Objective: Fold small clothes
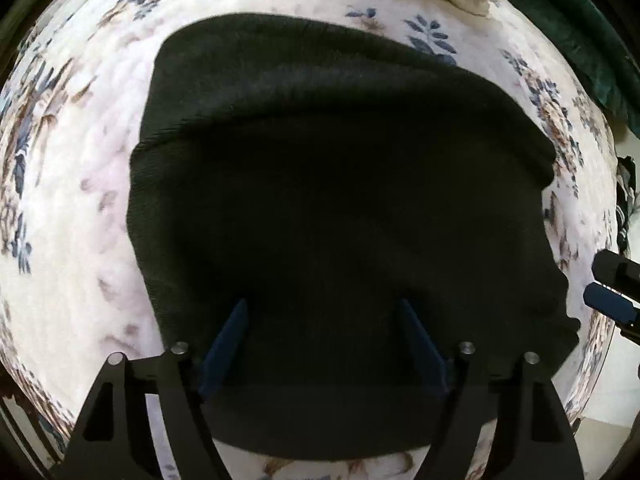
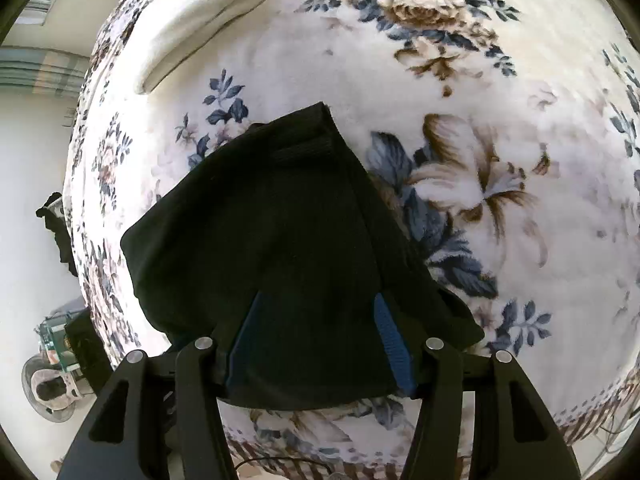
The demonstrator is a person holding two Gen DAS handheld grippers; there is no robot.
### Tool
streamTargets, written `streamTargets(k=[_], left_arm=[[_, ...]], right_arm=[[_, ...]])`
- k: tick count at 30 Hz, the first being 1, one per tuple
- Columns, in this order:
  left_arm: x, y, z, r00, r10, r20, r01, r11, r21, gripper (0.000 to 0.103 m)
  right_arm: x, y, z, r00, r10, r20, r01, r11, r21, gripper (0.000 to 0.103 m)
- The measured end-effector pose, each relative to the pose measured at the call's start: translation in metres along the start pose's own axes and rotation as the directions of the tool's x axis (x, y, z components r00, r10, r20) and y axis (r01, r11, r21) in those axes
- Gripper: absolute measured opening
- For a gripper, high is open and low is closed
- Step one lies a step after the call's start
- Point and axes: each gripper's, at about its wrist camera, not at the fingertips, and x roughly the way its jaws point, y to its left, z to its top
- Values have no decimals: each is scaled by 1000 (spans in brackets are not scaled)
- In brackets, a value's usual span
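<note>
A black knitted garment (image 1: 340, 208) lies spread on a floral blanket (image 1: 72, 240), with one layer folded over across its upper part. My left gripper (image 1: 324, 320) points straight down over its near half, open, its blue pads (image 1: 228, 348) wide apart above the cloth. In the right wrist view the same black garment (image 2: 272, 232) lies under my right gripper (image 2: 320, 340). That gripper is open, both blue pads (image 2: 390, 344) bare and nothing pinched. My right gripper (image 1: 610, 292) also shows at the right edge of the left wrist view, beside the garment's right side.
A folded white cloth (image 2: 200, 24) lies at the far side of the blanket (image 2: 500, 80). Dark green fabric (image 1: 580, 32) sits at the far right corner. The bed's edge drops to a pale floor (image 2: 32, 200), where a fan-like object (image 2: 48, 388) stands.
</note>
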Motion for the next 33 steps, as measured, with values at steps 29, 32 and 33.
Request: streamTargets(k=[29,32,33], left_arm=[[-35,109,69,993,-37,110,61,974,-219,103],[-18,116,92,984,-131,120,157,957,-245,103],[-15,117,97,979,-153,137,183,952,-244,92]], right_arm=[[56,33,124,997,66,34,-54,962,-268,5],[33,39,125,990,84,117,-51,964,-259,5],[27,39,128,987,90,133,-57,969,-240,5]])
